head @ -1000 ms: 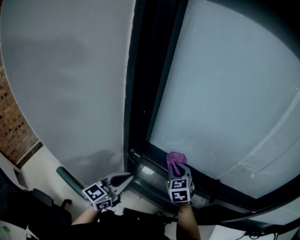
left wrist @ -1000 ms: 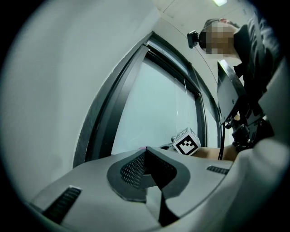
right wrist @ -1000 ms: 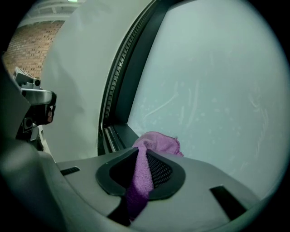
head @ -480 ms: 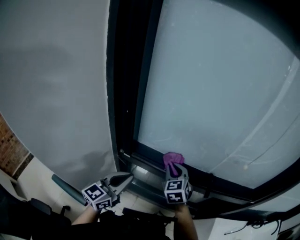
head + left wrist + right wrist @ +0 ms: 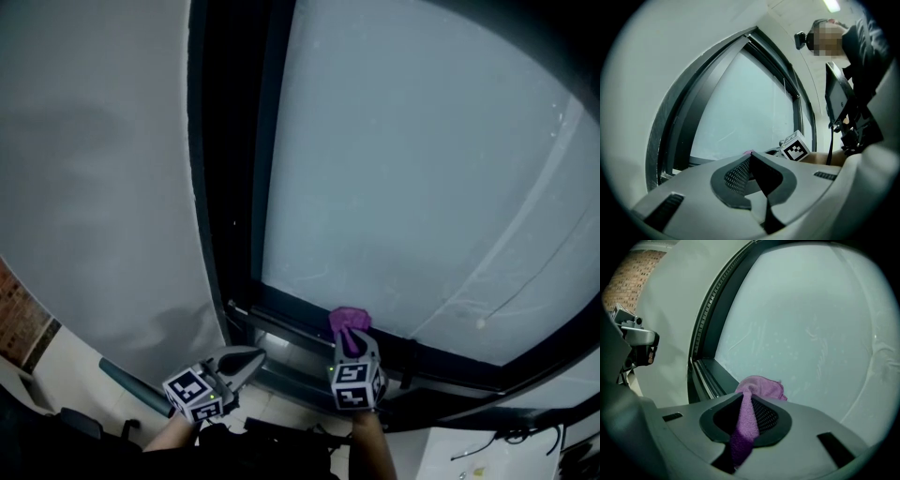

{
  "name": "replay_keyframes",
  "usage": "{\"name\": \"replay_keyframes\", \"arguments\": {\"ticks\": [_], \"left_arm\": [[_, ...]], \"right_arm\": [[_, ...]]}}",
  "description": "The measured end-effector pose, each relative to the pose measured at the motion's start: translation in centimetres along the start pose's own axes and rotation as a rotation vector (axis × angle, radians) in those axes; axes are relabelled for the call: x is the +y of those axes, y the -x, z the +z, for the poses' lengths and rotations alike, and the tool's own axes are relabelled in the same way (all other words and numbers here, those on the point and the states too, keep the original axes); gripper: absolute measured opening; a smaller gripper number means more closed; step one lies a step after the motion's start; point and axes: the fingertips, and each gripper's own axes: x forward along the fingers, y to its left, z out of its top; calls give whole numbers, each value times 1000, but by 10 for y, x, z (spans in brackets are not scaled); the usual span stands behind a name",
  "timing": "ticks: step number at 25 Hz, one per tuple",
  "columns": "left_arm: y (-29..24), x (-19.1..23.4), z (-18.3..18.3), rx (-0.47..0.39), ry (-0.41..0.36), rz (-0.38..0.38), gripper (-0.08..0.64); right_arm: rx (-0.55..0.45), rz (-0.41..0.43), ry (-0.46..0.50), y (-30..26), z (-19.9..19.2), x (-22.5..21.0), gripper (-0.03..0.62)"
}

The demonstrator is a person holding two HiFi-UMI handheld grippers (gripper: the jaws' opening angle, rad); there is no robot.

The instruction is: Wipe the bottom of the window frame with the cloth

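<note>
Window frame [image 5: 230,169] beside grey wall [image 5: 94,187]

We're indoors in a plain room, office or lab type, can't tell which. We see a tall dark window frame [image 5: 234,187] with frosted glass [image 5: 403,169], grey painted wall [image 5: 94,187], brick patch [image 5: 633,273], pale floor [image 5: 61,367], ceiling strip light [image 5: 832,4].

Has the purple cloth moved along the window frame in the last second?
Yes. The cloth, pinched in the right gripper, has slid rightward along the bottom rail, farther from the frame corner.
</note>
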Motion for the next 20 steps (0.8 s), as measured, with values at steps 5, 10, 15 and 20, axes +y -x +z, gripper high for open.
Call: {"name": "replay_keyframes", "arguments": {"ticks": [5,10,15,20], "left_arm": [[-8,-4,-7,3,-4,-25,-3],[-17,-12,-9,17,-6,-62,-3],[-24,-17,-10,22,-4,-87,-3],[-28,-19,-14,33,1,-114,-3]], "right_arm": [[34,-71,-39,17,-15,-18,63],[34,-106,-41,24,-20,-27,63],[47,-130,-59,29,-27,-34,63],[41,-156,-81,32,-33,-39,63]]}}
